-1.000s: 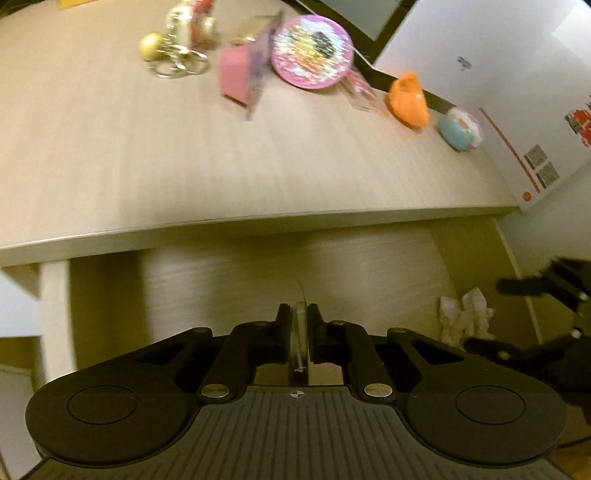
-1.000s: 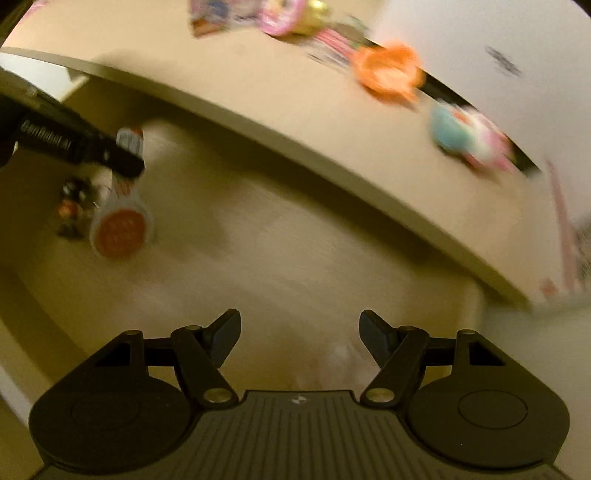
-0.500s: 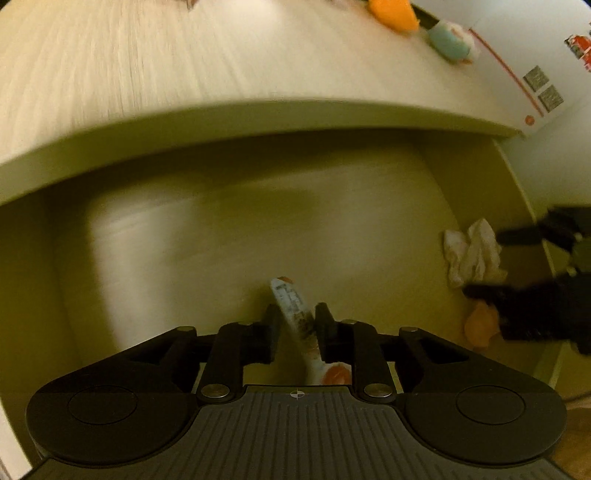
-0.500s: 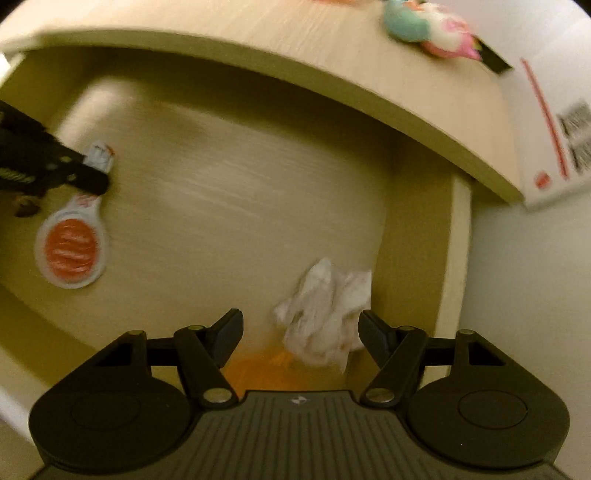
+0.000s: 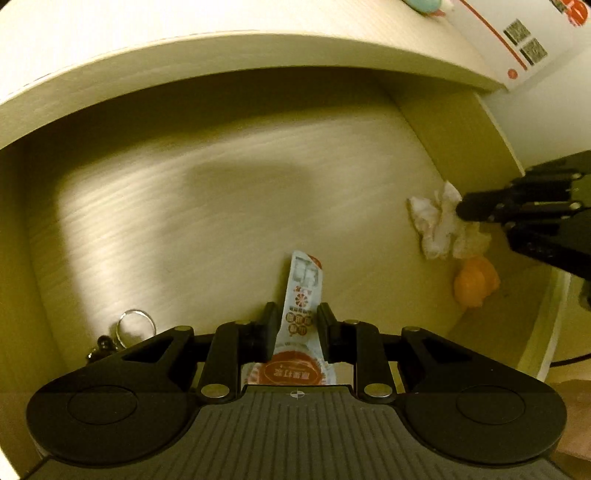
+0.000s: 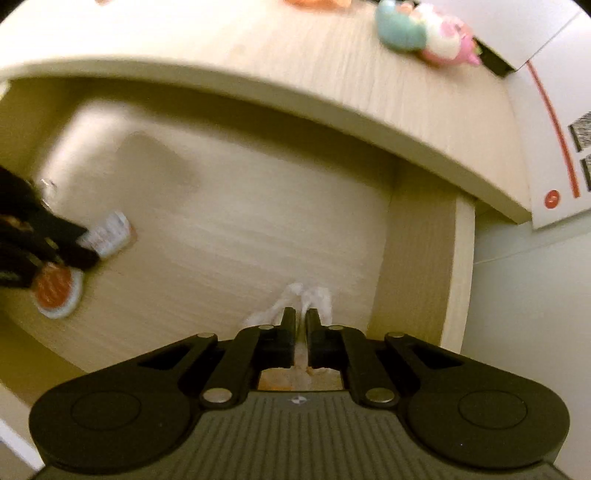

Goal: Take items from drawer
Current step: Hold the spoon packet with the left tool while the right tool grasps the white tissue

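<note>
The open drawer [image 5: 184, 221] holds a long packet [image 5: 303, 295] with a round orange end. It lies flat on the drawer floor. My left gripper [image 5: 294, 314] points down over it, open a little, with the packet's narrow neck between the fingers. In the right wrist view the packet [image 6: 55, 291] shows at the left under the left gripper [image 6: 86, 245]. A crumpled white tissue [image 5: 436, 221] lies by the drawer's right wall. My right gripper [image 6: 301, 317] is shut on the tissue [image 6: 317, 299].
An orange soft object [image 5: 476, 284] lies just below the tissue. A metal key ring [image 5: 135, 323] sits in the drawer's near left corner. The tabletop [image 6: 332, 74] overhangs the drawer, with a plush toy [image 6: 424, 33] on it. A white box [image 5: 517, 40] stands at the right.
Both grippers have come down from the tabletop into the drawer. The left jaws went from shut to slightly open around the packet. The right jaws closed on the tissue.
</note>
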Demonstrator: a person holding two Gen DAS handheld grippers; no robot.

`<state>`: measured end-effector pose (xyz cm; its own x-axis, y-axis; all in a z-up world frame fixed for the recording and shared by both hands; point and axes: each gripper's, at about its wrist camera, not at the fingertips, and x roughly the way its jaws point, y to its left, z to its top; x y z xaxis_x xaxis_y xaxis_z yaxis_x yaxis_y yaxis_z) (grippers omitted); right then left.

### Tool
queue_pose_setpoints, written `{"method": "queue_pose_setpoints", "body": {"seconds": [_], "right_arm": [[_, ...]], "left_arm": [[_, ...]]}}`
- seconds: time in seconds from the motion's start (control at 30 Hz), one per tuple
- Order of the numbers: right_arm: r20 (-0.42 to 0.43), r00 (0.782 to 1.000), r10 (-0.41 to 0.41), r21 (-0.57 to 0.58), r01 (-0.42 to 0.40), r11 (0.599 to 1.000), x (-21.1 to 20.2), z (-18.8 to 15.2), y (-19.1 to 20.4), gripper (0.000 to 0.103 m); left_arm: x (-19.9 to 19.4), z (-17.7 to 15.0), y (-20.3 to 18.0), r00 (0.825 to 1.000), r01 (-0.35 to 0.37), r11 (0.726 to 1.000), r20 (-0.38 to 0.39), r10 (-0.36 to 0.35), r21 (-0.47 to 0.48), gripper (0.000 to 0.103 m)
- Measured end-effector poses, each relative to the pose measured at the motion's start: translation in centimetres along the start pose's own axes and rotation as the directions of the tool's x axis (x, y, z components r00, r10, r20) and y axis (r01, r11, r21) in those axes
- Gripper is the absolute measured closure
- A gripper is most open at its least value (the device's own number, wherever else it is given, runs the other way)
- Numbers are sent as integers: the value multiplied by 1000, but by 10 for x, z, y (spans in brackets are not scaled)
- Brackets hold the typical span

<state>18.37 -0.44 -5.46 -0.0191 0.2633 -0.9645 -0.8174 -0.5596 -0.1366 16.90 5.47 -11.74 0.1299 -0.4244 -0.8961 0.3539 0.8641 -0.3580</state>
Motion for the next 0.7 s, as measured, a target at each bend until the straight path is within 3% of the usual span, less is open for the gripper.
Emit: {"method": "queue_pose_setpoints", "body": {"seconds": [0.1,0.23,0.33,0.43,0.6,0.63,0.7], "right_arm": [[34,999,27,12,-28,1000,-18,-17,8,97],[57,997,58,28,-59,998,-26,-16,2,97],[84,993,81,37,-84,996,-32,-19,5,97],[116,988,99,24,-102,994,-42,-22,10,97],[142,982,125,2,-126,992,-38,-28,2,97],[137,983,125,-10,-124,992,-36,-29,-1,93],[125,989,76,-38,-72,997,-27,-25,-3,70]], "left_arm": [[1,-2,-4,1000,-8,1000,-5,8,10,78],[2,0,-11,999,-33,998,-2,33,52,81],[-2,-3,-13,1000,-13,996,17,12,89,94],[-4,-4,-19,999,-30,990,23,27,136,95],[-3,-9,-15,999,-44,991,8,43,127,95],[-2,-9,-14,999,-43,991,5,42,125,95],[1,-7,-12,999,-36,992,-3,37,122,95]]}}
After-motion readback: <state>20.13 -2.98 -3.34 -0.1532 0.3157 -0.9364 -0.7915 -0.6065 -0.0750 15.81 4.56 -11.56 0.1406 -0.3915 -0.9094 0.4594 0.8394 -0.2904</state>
